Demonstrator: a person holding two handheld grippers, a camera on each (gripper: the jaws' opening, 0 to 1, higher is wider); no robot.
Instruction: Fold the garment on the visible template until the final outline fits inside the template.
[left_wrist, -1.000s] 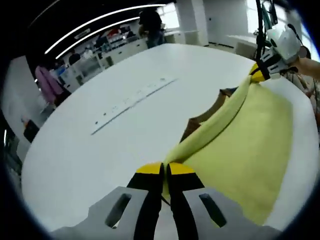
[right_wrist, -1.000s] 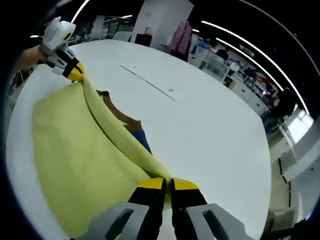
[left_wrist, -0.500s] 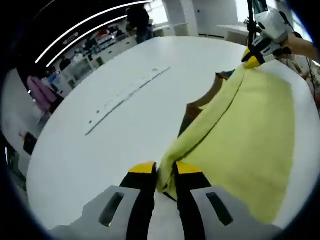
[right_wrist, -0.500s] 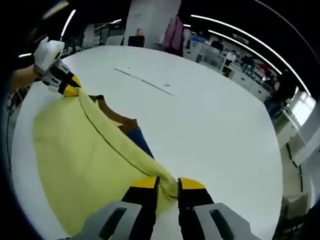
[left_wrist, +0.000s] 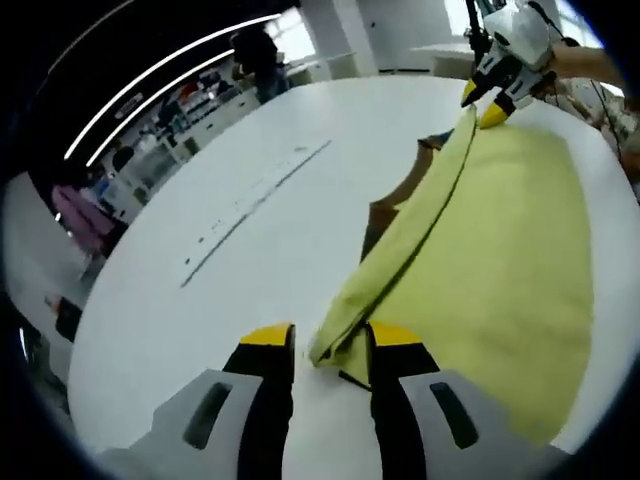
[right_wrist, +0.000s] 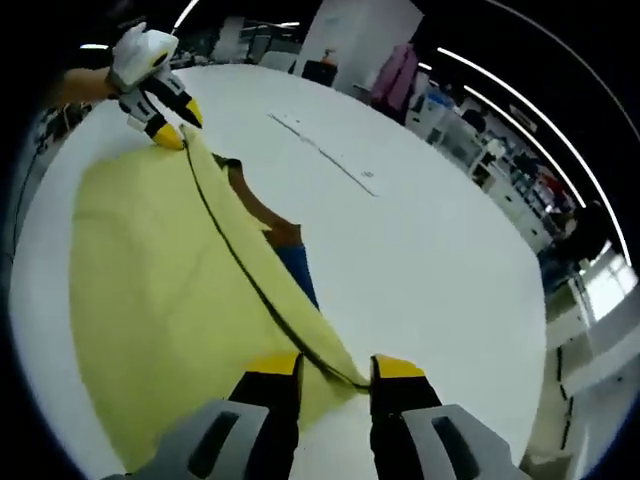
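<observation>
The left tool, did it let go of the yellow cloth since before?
Yes. The left tool was shut on the yellow cloth before. Now it stands open, and the cloth's folded edge lies loose on the white table between its tips.

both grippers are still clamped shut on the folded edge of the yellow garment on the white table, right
Not quite. Both grippers have let go: in the left gripper view the left gripper has its fingers spread, the folded edge of the yellow garment lying loose between them, and the right gripper view shows the right gripper open too. It does lie on the white table.
</observation>
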